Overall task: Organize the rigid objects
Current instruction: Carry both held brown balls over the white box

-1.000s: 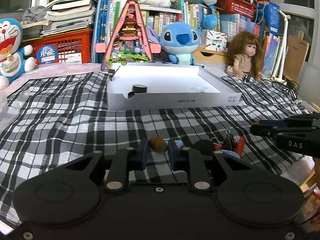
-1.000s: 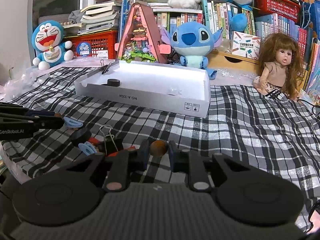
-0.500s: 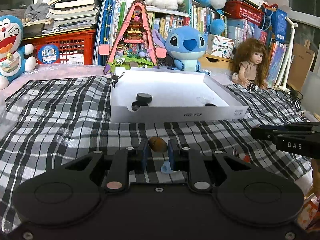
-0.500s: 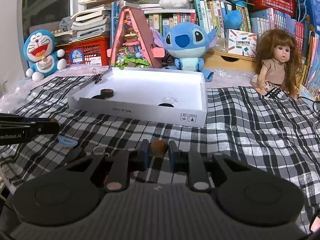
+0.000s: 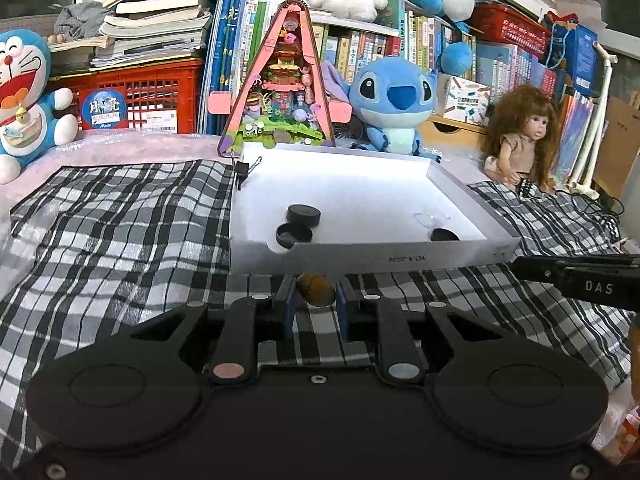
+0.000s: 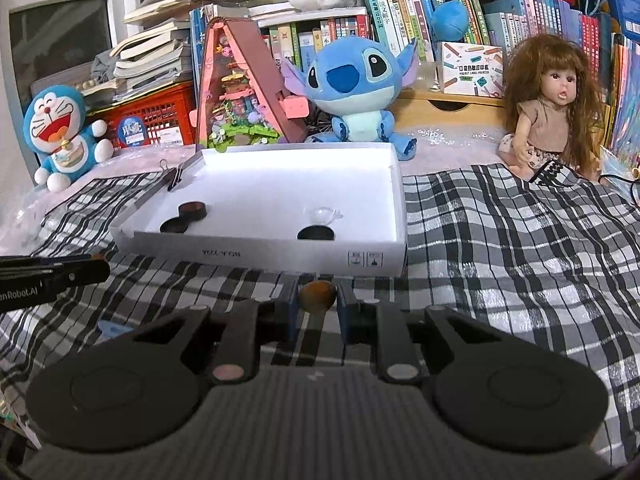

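My left gripper (image 5: 316, 294) is shut on a small brown nut-like piece (image 5: 316, 290), held just short of the front wall of a shallow white box (image 5: 360, 258). My right gripper (image 6: 318, 298) is likewise shut on a small brown round piece (image 6: 318, 295) before the same white box (image 6: 256, 254). Inside the box lie black round caps (image 5: 304, 215) (image 6: 192, 210), a dark disc (image 6: 315, 233) and a clear plastic piece (image 6: 322, 214). A black binder clip (image 5: 242, 168) grips the box's far-left corner. Each gripper's tip shows at the edge of the other's view.
A black-and-white checked cloth (image 5: 120, 220) covers the surface. Behind the box stand a pink triangular toy house (image 5: 280, 88), a blue plush (image 5: 396, 104), a doll (image 6: 556, 108), another blue-and-white plush (image 6: 60, 132), red crates and rows of books. A light blue piece (image 6: 114, 326) lies on the cloth.
Both grippers have moved forward and slightly up toward the white box, each still holding its brown piece. The pile of small items on the near cloth has dropped out of view.
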A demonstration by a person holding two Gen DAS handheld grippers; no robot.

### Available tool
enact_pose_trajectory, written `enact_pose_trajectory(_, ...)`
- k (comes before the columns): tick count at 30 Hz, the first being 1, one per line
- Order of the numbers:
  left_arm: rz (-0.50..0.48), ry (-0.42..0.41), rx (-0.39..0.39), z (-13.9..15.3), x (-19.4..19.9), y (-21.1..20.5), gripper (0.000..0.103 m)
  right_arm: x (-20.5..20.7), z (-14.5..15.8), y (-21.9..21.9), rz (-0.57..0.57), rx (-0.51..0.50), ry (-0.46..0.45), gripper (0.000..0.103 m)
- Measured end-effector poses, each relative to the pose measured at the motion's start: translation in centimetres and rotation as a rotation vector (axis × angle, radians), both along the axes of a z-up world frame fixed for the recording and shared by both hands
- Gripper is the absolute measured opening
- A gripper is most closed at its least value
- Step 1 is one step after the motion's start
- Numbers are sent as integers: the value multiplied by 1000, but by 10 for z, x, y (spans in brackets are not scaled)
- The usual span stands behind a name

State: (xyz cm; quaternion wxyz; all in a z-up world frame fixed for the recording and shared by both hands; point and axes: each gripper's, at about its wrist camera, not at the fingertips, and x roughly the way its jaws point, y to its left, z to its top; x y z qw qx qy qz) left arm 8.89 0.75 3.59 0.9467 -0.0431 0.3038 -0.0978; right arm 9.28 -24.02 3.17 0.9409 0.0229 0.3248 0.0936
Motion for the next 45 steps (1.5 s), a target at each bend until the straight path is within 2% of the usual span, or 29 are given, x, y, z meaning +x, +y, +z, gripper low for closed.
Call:
enact_pose_trajectory(7,11,-6,10,7,22,-3,19,20,4,-1,-12,28,16,24)
enact_pose_trajectory(10,-3,-3,-9,11,34,-5,19,29,4,-1,-16,37,29,24)
enact_pose_trajectory(14,-8,33,-51,16,55,-5,19,46,6,-2,-20,56,51,25)
enact_pose_trajectory(23,-6,106,-57,23,112,-15,19,94,19,-2,-21,85,90,25)
enact_pose_trajectory(27,15,145,-46,19,143,-19,19,119,20,0,-22,105,131,25)
enact_pose_trajectory(35,60,194,-12,5,184,-23,19,164,10,10,-31,51,204,25)
enact_pose_trajectory(41,79,213,-5,-5,198,-23,19,184,-6,11,-62,54,246,25)
enact_pose_trajectory(45,71,223,29,-12,201,-25,19,192,-15,15,-65,51,265,25)
